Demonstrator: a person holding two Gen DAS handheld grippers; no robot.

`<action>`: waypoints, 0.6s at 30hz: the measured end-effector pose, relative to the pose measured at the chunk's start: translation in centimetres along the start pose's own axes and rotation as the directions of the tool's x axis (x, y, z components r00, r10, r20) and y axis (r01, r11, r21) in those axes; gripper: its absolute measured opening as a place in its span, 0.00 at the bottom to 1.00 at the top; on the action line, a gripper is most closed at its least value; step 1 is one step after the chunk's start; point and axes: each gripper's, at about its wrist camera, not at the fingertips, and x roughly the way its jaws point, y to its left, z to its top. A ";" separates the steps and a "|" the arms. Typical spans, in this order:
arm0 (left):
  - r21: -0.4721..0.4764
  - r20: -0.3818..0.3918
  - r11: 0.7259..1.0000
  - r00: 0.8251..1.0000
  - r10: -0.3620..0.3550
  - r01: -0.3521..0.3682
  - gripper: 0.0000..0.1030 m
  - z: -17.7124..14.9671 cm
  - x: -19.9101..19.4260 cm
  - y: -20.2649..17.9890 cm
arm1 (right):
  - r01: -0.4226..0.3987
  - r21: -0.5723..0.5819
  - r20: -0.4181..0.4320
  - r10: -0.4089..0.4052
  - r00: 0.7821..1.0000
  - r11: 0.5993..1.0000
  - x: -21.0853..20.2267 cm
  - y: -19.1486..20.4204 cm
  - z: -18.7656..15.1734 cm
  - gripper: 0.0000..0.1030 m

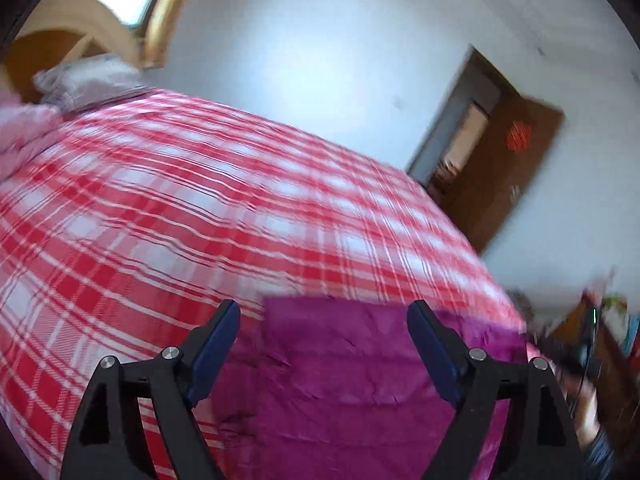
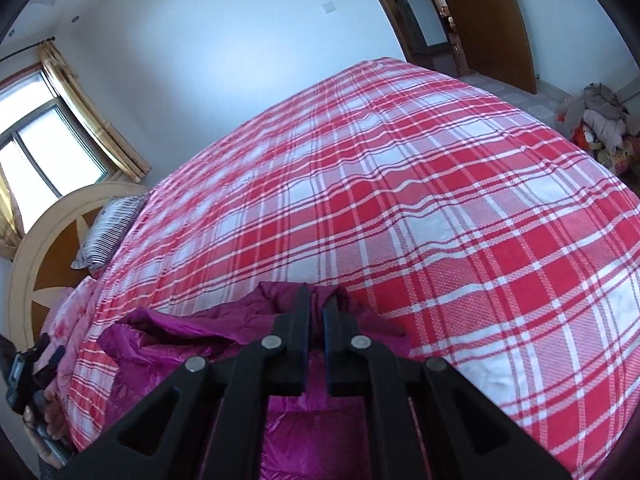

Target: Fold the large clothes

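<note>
A magenta quilted jacket [image 1: 340, 380] lies on the red and white plaid bed [image 1: 180, 200]. My left gripper [image 1: 322, 312] is open above the jacket, its blue-padded fingers [image 1: 216, 344] wide apart with nothing between them. In the right wrist view the jacket [image 2: 168, 344] is bunched at the near edge of the bed [image 2: 400, 200]. My right gripper [image 2: 317, 300] is shut on a fold of the jacket, with magenta cloth pinched between its tips.
A round wooden headboard [image 2: 44, 240] and a striped pillow [image 2: 108, 228] stand at the bed's left end, with a window [image 2: 36, 140] behind. An open brown door [image 1: 500, 160] is past the far side. A pile of clothes [image 2: 600, 120] lies on the floor at right.
</note>
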 end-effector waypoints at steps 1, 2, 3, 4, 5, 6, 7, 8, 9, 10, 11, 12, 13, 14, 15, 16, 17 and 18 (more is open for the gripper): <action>0.038 -0.027 0.999 1.000 0.000 0.001 0.83 -0.9 1.1 -1.4 | 0.011 0.002 -0.004 -0.011 1.000 1.000 0.6 0.0 0.0 0.07; 0.059 -0.047 0.998 0.999 -0.003 0.006 0.83 -1.6 2.1 -2.3 | 0.015 0.011 -0.009 -0.015 1.000 1.000 1.1 -0.1 0.1 0.07; 0.076 -0.063 0.997 0.998 -0.005 0.010 0.83 -2.2 2.9 -3.1 | 0.017 0.030 -0.022 -0.016 1.000 0.999 2.0 -0.2 0.0 0.07; 0.094 -0.078 0.996 0.997 -0.001 0.009 0.83 -2.9 3.8 -3.8 | 0.022 0.038 -0.029 -0.020 0.999 0.999 2.4 -0.3 0.0 0.07; 0.124 -0.092 0.992 0.996 0.014 -0.002 0.83 -3.6 4.6 -4.5 | 0.027 0.046 -0.038 -0.026 0.999 0.999 3.0 -0.4 -0.1 0.07; 0.164 -0.095 0.986 0.995 0.044 -0.028 0.83 -4.2 5.3 -5.2 | 0.034 0.051 -0.051 -0.031 0.998 0.998 3.6 -0.5 -0.2 0.07; 0.218 -0.091 0.972 0.990 0.107 -0.085 0.83 -5.0 6.4 -5.9 | 0.038 0.052 -0.060 -0.035 0.998 0.998 4.0 -0.5 -0.2 0.07; 0.252 -0.086 0.957 0.982 0.168 -0.141 0.83 -5.6 7.2 -6.1 | 0.043 0.050 -0.074 -0.039 0.996 0.998 4.5 -0.6 -0.4 0.08; 0.271 -0.086 0.945 0.973 0.215 -0.185 0.83 -6.0 8.1 -6.1 | 0.047 0.048 -0.082 -0.043 0.996 0.998 4.9 -0.7 -0.4 0.08; 0.272 -0.093 0.940 0.966 0.240 -0.208 0.83 -6.2 8.9 -5.9 | 0.058 0.047 -0.086 -0.054 0.995 0.997 5.2 -0.9 -0.5 0.09; 0.257 -0.109 0.940 0.960 0.258 -0.223 0.83 -6.4 9.6 -5.3 | 0.074 0.047 -0.088 -0.069 0.994 0.996 5.4 -0.9 -0.7 0.11; 0.230 -0.126 0.946 0.956 0.263 -0.230 0.83 -6.5 10.2 -4.6 | 0.096 0.038 -0.084 -0.093 0.992 0.995 5.4 -0.8 -0.8 0.16; 0.202 -0.138 0.953 0.957 0.257 -0.226 0.83 -6.5 10.4 -4.0 | 0.137 0.012 -0.070 -0.136 0.988 0.990 5.0 -0.3 -1.1 0.34; 0.190 -0.139 0.956 0.957 0.253 -0.225 0.83 -6.6 10.5 -3.6 | 0.184 -0.021 -0.041 -0.185 0.982 0.983 4.3 0.5 -1.3 0.68; 0.182 -0.139 0.956 0.957 0.255 -0.228 0.83 -6.6 10.6 -3.4 | 0.217 -0.049 0.003 -0.218 0.976 0.975 3.6 1.4 -1.5 0.78; 0.181 -0.140 0.956 0.956 0.259 -0.232 0.83 -6.6 10.6 -3.4 | 0.228 -0.080 0.056 -0.224 0.973 0.970 2.6 2.3 -1.7 0.82; 0.180 -0.144 0.953 0.952 0.269 -0.242 0.83 -6.5 10.6 -3.4 | 0.225 -0.134 0.105 -0.212 0.972 0.965 1.5 3.9 -2.1 0.82; 0.180 -0.147 0.950 0.948 0.283 -0.256 0.83 -6.4 10.7 -3.4 | 0.220 -0.172 0.116 -0.202 0.972 0.960 0.9 5.1 -2.4 0.82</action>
